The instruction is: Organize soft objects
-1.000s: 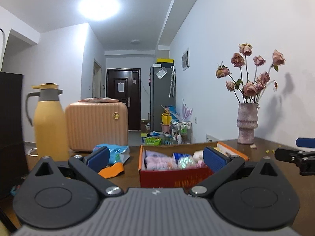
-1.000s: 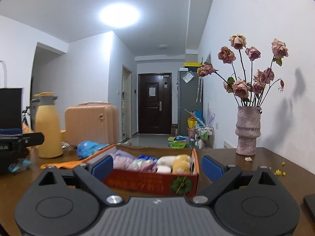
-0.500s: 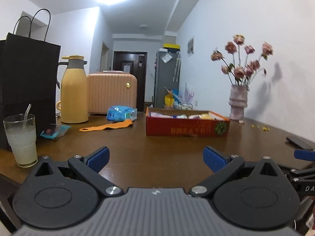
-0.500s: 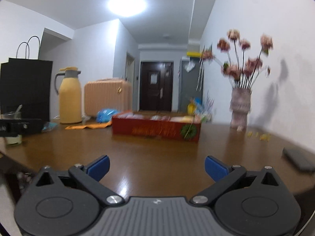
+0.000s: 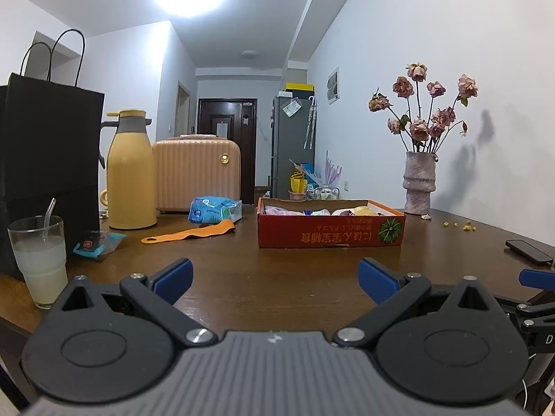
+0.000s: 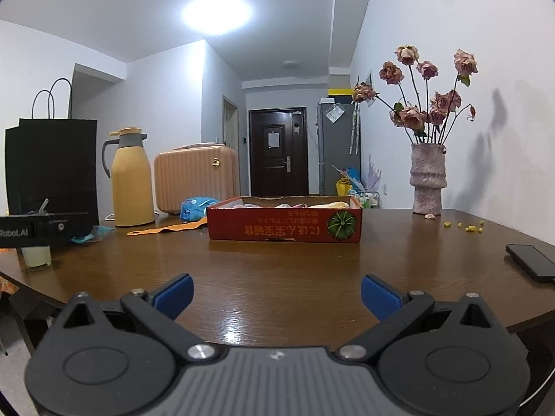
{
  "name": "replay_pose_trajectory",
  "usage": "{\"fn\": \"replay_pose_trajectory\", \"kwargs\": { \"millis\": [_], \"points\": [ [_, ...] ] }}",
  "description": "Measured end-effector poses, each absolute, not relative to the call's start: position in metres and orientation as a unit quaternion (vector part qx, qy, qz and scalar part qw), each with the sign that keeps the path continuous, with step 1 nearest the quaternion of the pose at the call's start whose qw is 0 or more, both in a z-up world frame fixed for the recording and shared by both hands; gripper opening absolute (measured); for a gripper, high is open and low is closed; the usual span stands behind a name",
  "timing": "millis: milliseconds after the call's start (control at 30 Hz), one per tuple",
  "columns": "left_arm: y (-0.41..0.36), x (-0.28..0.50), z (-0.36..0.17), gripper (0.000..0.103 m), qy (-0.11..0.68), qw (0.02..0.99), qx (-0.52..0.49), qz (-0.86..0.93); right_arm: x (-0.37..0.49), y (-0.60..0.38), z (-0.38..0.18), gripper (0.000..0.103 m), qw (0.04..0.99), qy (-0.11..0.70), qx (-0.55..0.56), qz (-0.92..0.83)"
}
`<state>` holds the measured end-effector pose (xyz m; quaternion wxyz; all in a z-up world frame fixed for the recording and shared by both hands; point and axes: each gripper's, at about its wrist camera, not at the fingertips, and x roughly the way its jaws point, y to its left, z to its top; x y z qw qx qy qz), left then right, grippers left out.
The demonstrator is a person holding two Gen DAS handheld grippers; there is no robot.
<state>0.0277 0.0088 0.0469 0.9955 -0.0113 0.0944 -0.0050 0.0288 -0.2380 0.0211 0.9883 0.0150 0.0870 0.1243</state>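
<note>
- Facing the table (image 5: 277,287) from its near edge, the left gripper (image 5: 275,277) has its jaws spread wide with only bare wood between the blue pads (image 5: 173,275).
- Right gripper (image 6: 276,293) likewise: its jaws have just been opening, now stand wide apart, and nothing lies between them.
- Red box (image 5: 331,234) sits near the middle of the table, well ahead of both grippers, its printed side and melon picture towards the cameras.
- Soft items (image 5: 288,212) lie inside the box, pink, white and yellow tops just showing above the rim; what each one is cannot be told from here.
- Blue packet (image 5: 213,209) rests left of the box, with an orange strap (image 5: 189,235) lying flat in front of it.
- Yellow jug (image 5: 130,173) stands upright further left, a peach case (image 5: 196,175) just behind and beside it.
- Black bag (image 5: 48,159) stands at the left edge, a glass (image 5: 40,260) of pale drink with a straw in front of it, and a small blue wrapper (image 5: 99,246) near the glass.
- Vase (image 5: 419,187) of dried roses stands by the wall to the right, behind the box, with yellow crumbs (image 5: 459,225) scattered nearby.
- Phone (image 6: 530,261) lies flat at the right edge of the table.
- In the right wrist view, the left gripper's body shows at the far left, in front of the glass.
</note>
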Motion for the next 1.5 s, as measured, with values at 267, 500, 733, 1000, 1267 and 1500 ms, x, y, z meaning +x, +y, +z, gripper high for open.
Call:
{"fn": "replay_pose_trajectory", "kwargs": {
  "millis": [267, 500, 733, 1000, 1267, 1500],
  "points": [
    [0.0076, 0.0262, 0.0463, 0.103, 0.093, 0.996, -0.007, -0.008, 0.0304, -0.2364, 0.0193, 0.103, 0.989, 0.086, 0.014, 0.118],
    [0.0077, 0.0266, 0.0476, 0.103, 0.093, 0.996, -0.006, -0.006, 0.0322, -0.2367, 0.0187, 0.103, 0.989, 0.089, 0.019, 0.115],
    [0.0068, 0.0262, 0.0480, 0.103, 0.094, 0.996, -0.005, -0.007, 0.0336, -0.2380, 0.0194, 0.103, 0.989, 0.091, 0.020, 0.116],
    [0.0060, 0.0258, 0.0482, 0.103, 0.094, 0.996, -0.005, -0.007, 0.0330, -0.2382, 0.0194, 0.103, 0.989, 0.088, 0.021, 0.115],
    [0.0058, 0.0257, 0.0483, 0.103, 0.094, 0.996, -0.003, -0.009, 0.0328, -0.2383, 0.0193, 0.103, 0.989, 0.088, 0.021, 0.113],
    [0.0058, 0.0250, 0.0477, 0.103, 0.095, 0.995, -0.002, -0.012, 0.0327, -0.2384, 0.0188, 0.103, 0.989, 0.089, 0.023, 0.114]
  ]
}}
